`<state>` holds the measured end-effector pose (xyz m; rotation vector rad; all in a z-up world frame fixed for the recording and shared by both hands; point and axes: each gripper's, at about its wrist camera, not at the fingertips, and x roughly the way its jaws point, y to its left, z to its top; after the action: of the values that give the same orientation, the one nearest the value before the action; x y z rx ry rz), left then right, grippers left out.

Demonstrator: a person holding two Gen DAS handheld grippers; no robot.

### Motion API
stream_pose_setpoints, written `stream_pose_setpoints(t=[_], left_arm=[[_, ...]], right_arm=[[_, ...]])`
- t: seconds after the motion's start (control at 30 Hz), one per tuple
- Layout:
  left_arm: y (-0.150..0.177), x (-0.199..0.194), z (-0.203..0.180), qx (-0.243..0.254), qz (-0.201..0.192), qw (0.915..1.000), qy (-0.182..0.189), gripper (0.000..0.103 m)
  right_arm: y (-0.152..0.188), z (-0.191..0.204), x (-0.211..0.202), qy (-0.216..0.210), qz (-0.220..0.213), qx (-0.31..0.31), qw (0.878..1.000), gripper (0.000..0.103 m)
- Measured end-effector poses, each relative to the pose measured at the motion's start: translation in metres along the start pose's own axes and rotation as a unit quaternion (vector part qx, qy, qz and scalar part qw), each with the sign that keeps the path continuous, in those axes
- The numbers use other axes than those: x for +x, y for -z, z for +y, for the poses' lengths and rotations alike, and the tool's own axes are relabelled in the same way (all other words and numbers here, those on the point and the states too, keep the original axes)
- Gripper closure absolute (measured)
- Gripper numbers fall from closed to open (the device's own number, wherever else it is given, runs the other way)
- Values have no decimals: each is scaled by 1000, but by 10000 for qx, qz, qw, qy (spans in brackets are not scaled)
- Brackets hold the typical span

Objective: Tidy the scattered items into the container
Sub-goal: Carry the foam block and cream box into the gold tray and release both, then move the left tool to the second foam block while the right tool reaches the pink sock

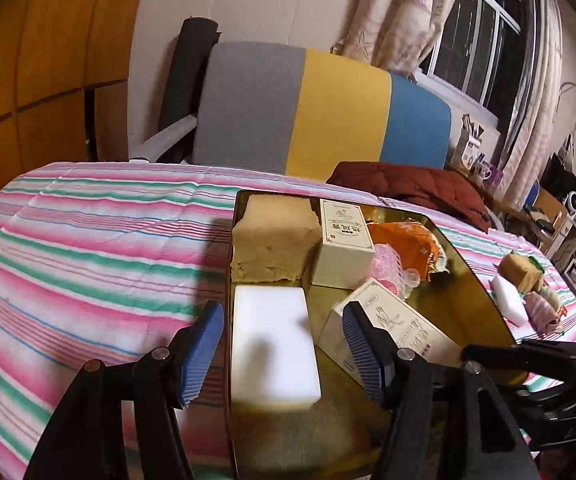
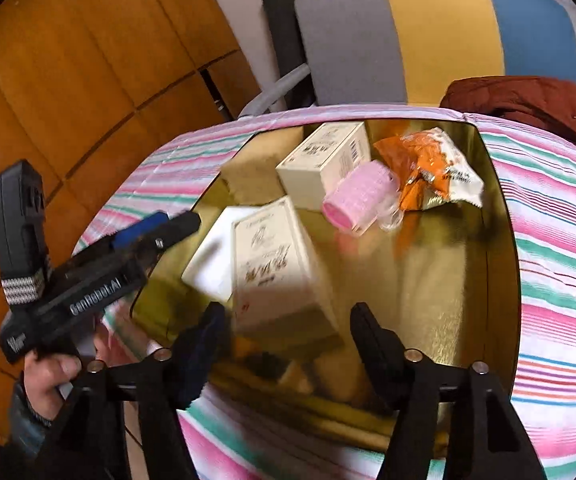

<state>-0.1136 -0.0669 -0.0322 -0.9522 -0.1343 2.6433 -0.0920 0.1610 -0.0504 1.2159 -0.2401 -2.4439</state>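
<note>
Both sets of jaws open, empty above the gold tin. Next: reach for the white sponge outside, gripping its long sides squarely.

Striped cloth in pink, green and white covers the table. Behind it, a chair with a grey, yellow and blue back. Dark red jacket at the far edge. Window with patterned curtains; wooden panels on the left.
</note>
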Motion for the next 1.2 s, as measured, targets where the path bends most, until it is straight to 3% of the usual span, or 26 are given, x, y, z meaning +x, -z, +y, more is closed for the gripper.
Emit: stream_pose_setpoints(t=[0.07, 0.23, 0.5, 0.73, 0.9, 0.97, 1.2], left_arm=[[4, -5, -2, 12, -21, 10000, 0, 40], [12, -15, -3, 24, -40, 10000, 47, 40], [18, -23, 2, -107, -74, 9999, 26, 40], [20, -30, -15, 49, -134, 9997, 180, 40], [20, -32, -42, 256, -121, 9986, 447, 40], [19, -33, -57, 353, -113, 9974, 612, 40], [21, -30, -120, 849, 59, 9896, 1155, 40]], right_arm=[[1, 4, 6, -8, 91, -125, 9999, 52], [-1, 14, 24, -280, 246, -181, 9991, 63], [-10, 21, 52, -618, 357, -72, 9974, 63], [2, 11, 22, -905, 4, -116, 9958, 62], [9, -4, -26, -753, -621, -148, 9951, 59], [13, -14, -46, -582, -857, -122, 9945, 49], [43, -87, -110, 412, -1377, 410, 9888, 38]])
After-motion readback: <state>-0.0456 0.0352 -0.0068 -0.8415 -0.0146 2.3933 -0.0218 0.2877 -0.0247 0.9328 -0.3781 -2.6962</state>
